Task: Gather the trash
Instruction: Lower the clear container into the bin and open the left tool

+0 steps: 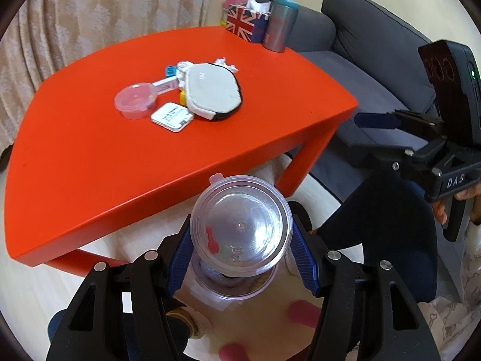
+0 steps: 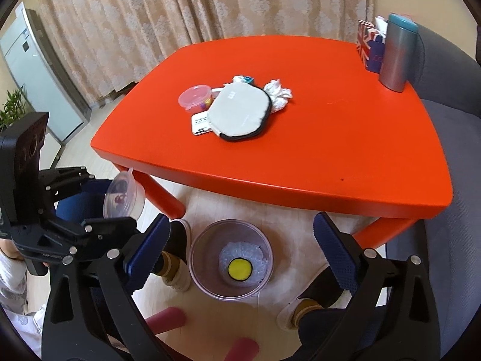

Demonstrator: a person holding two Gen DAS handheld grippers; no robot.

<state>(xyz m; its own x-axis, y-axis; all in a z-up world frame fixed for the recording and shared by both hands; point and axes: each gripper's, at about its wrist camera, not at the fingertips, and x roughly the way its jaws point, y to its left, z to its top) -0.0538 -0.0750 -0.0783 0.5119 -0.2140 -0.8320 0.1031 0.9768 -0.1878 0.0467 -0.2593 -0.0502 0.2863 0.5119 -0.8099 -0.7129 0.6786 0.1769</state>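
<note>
Our left claw point(image 1: 242, 249) is clamped on a clear plastic cup point(image 1: 242, 225), its blue pads pressing the cup's sides, and we hold it tilted just off the near edge of the orange desk point(image 1: 90, 156), above a clear bin point(image 2: 231, 260) that stands on the floor between the person's feet. Our right claw point(image 2: 240, 258) hangs with its jaws spread wide and nothing between them, directly over that bin, where we see a yellow disc point(image 2: 239, 268) lying on something white at the bottom. On the desk, near its middle, we see a cluster still lying there: a small pink tub point(image 2: 194, 98), a grey pouch point(image 2: 239, 111) partly covering a white card point(image 2: 200, 123), and a crumpled white tissue point(image 2: 278, 93) touching the pouch's far side. At the far right corner of the desk stand a grey tumbler point(image 2: 398, 55) with a teal lid and, just beside it, a flag-patterned box point(image 2: 368, 46). A grey sofa point(image 1: 375, 45) runs along the desk's right side.
</note>
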